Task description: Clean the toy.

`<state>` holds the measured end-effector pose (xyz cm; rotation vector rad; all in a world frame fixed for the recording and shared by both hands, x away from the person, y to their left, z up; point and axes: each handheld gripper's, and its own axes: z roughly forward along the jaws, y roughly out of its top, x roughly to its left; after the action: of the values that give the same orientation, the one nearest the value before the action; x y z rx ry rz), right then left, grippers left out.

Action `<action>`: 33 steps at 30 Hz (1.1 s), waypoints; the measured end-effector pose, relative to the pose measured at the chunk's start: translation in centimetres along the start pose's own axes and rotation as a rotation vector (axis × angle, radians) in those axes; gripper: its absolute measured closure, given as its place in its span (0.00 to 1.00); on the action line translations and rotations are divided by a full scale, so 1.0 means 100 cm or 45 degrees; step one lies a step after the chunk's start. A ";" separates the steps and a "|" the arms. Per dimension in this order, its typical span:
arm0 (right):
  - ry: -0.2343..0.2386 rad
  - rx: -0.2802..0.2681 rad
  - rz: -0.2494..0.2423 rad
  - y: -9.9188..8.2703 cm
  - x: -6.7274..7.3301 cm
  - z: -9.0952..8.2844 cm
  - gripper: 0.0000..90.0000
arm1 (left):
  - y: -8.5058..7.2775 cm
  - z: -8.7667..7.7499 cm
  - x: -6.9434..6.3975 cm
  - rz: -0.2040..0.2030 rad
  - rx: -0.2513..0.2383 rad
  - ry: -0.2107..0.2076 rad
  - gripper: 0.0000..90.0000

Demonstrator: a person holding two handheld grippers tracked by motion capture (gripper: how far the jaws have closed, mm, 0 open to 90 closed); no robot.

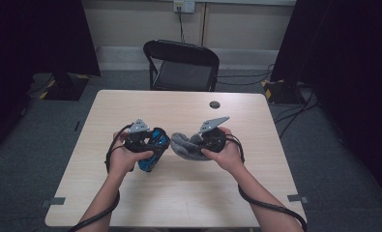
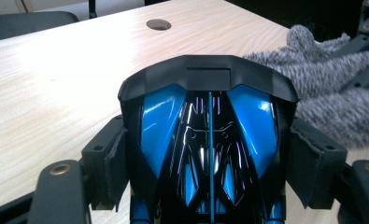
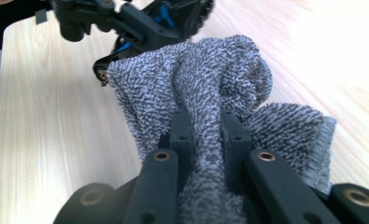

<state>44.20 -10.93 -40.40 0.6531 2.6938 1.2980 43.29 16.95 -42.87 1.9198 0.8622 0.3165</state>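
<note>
The toy car, glossy blue and black, sits clamped at its sides in the left tongs, held at the middle of the surface, left of the grey cloth. The right tongs are clenched on a bunched fold of that cloth, which touches the car's near end. The step in hand looks like wiping the car; next, the cloth likely needs rubbing along the body while the left hand steadies it. No writing or brand can be read.
</note>
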 end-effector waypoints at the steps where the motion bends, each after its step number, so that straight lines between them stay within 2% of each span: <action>1: -0.002 -0.005 0.005 0.000 -0.002 -0.002 0.88 | 0.001 -0.001 0.000 0.006 -0.003 0.000 0.28; 9: -0.105 -0.043 0.084 0.005 -0.025 -0.019 0.88 | 0.005 0.000 -0.006 0.011 -0.012 -0.032 0.28; 18: -0.165 -0.038 0.141 0.017 -0.044 -0.012 0.88 | 0.006 0.008 -0.019 0.043 0.009 -0.085 0.28; 25: -0.172 -0.038 0.138 0.029 -0.042 0.002 0.88 | 0.008 0.013 -0.028 0.071 0.021 -0.122 0.28; 33: -0.137 -0.032 0.095 0.044 -0.033 0.015 0.88 | 0.008 0.015 -0.033 0.080 0.022 -0.145 0.28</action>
<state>49.08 -8.73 -38.38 0.8033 2.5870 1.2716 42.14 13.44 -42.47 1.9634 0.7329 0.2349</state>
